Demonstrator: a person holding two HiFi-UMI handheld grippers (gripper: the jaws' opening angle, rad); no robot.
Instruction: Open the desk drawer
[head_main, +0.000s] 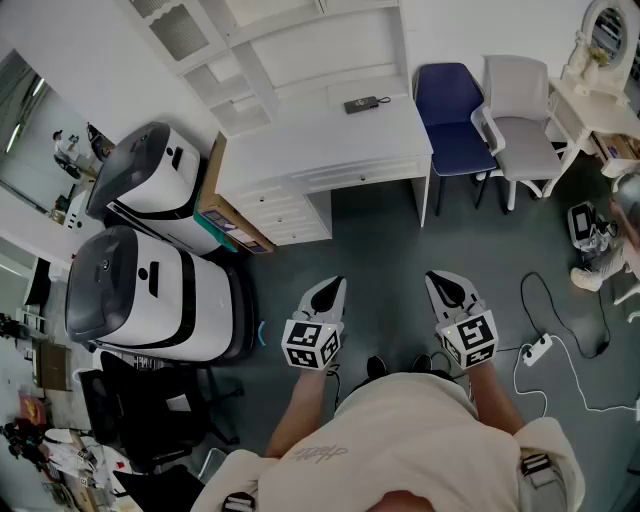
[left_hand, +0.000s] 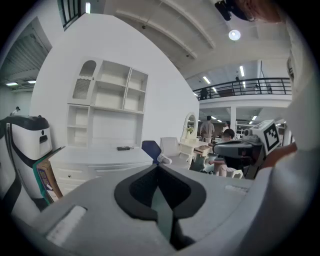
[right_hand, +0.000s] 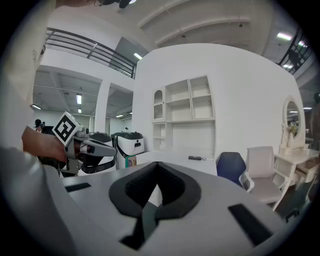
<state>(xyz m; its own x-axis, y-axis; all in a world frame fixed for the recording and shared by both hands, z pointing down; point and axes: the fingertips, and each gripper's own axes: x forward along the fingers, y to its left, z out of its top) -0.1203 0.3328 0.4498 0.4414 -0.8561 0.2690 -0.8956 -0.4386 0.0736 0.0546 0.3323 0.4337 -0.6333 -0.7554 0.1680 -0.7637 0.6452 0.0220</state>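
Observation:
A white desk (head_main: 340, 130) with a shelf unit stands across the grey floor from me. It has a wide drawer (head_main: 362, 172) under the top and a stack of small drawers (head_main: 275, 210) at its left, all closed. A black device (head_main: 362, 103) lies on the top. My left gripper (head_main: 338, 282) and right gripper (head_main: 432, 276) hover side by side, well short of the desk, both shut and empty. In the left gripper view the jaws (left_hand: 157, 167) meet in front of the desk (left_hand: 100, 155). The right gripper's view shows its jaws (right_hand: 157, 165) closed too, desk (right_hand: 192, 162) beyond.
A blue chair (head_main: 450, 120) and a pale chair (head_main: 525, 125) stand right of the desk. Two white and black machines (head_main: 150, 170) (head_main: 150, 290) and a cardboard box (head_main: 225, 215) stand at its left. A power strip (head_main: 537, 350) with cables lies on the floor at right.

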